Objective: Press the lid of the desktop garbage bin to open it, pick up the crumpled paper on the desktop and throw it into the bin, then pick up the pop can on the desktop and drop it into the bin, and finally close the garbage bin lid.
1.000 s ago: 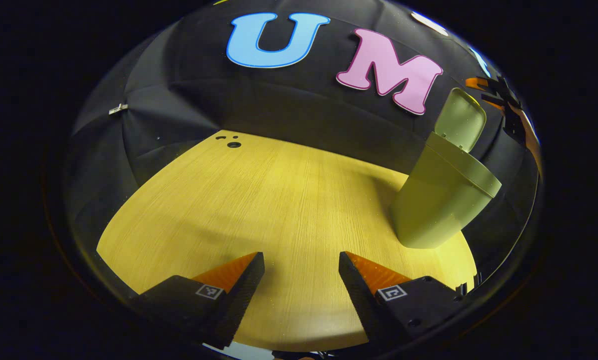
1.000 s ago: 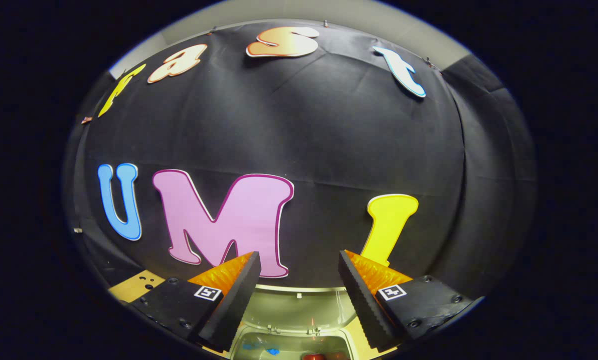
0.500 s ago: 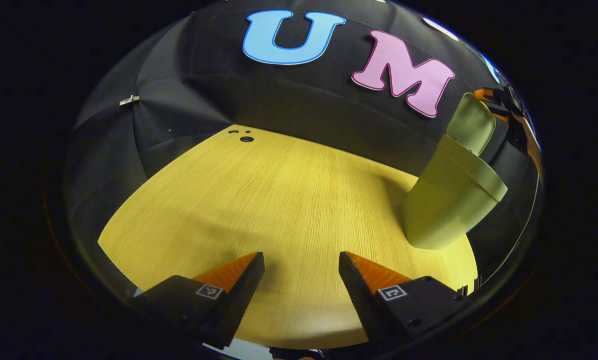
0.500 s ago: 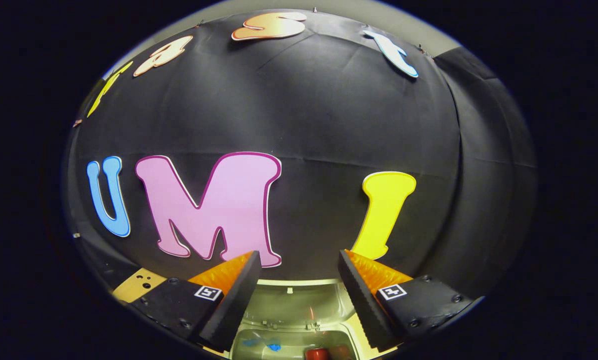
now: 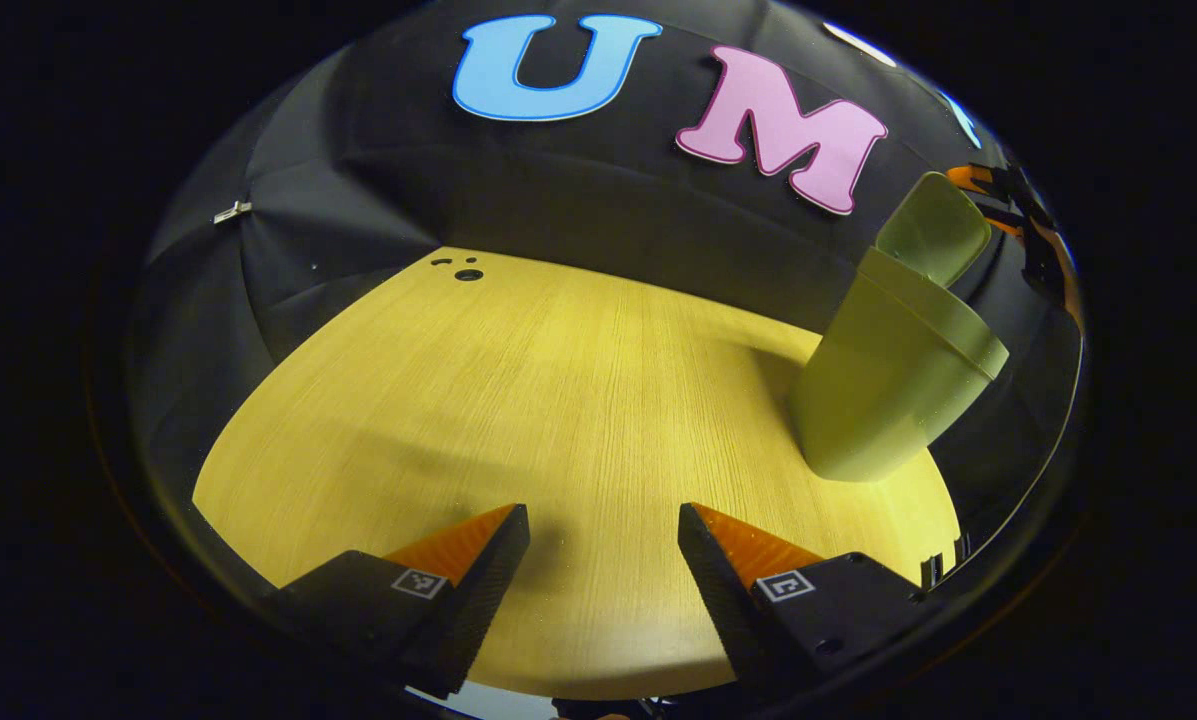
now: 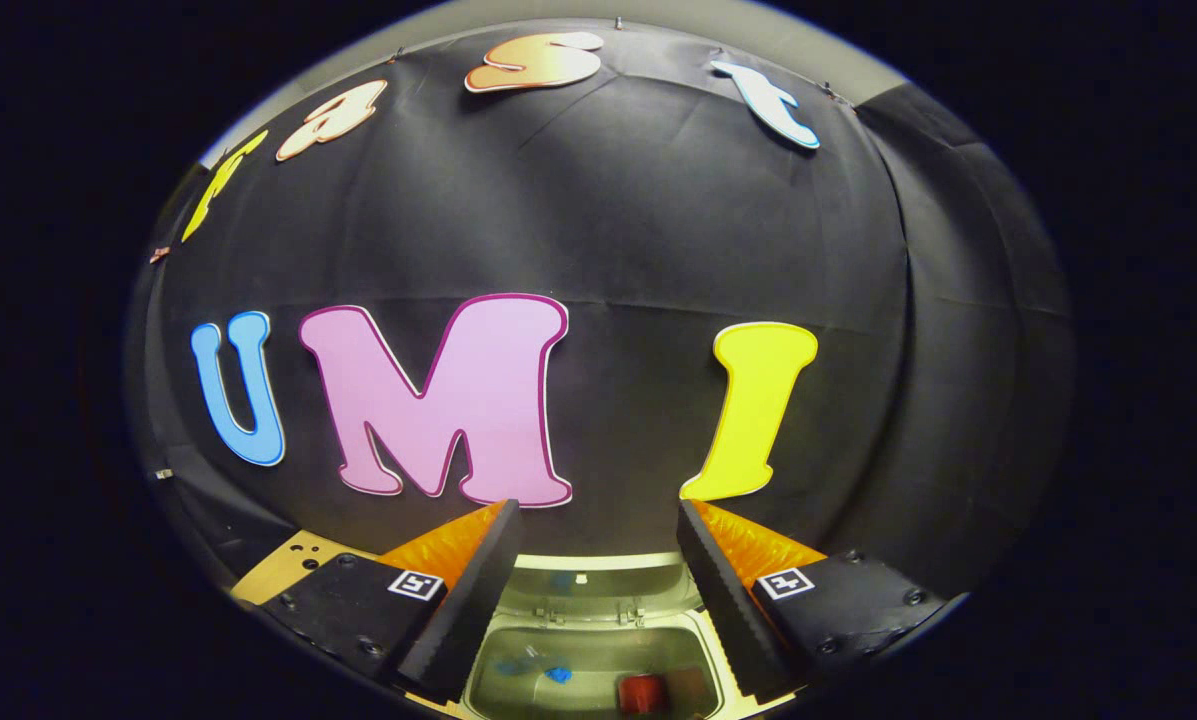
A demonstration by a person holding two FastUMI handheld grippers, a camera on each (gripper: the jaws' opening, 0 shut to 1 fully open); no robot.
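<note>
1. Left gripper view: one green garbage bin (image 5: 883, 395) stands on the wooden desktop (image 5: 558, 400) at right, long axis vertical, mouth up; one lid (image 5: 933, 228) raised at its rear; left gripper (image 5: 603, 535) fingers apart, holding nothing; the other gripper (image 5: 1018, 215) beyond the bin.
2. Right gripper view: right gripper (image 6: 593, 530) fingers apart, empty, above the open bin (image 6: 583, 660); inside, one red pop can (image 6: 641, 692); one crumpled paper (image 6: 533, 668), blue-marked.

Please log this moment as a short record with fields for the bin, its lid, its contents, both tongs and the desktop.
bin: pale green plastic desktop bin, upright
lid: hinged green lid, raised open
contents: red pop can; blue-marked scrap
left tongs: open, empty, above yellow wood-grain desktop
right tongs: open, empty, above bin mouth
</note>
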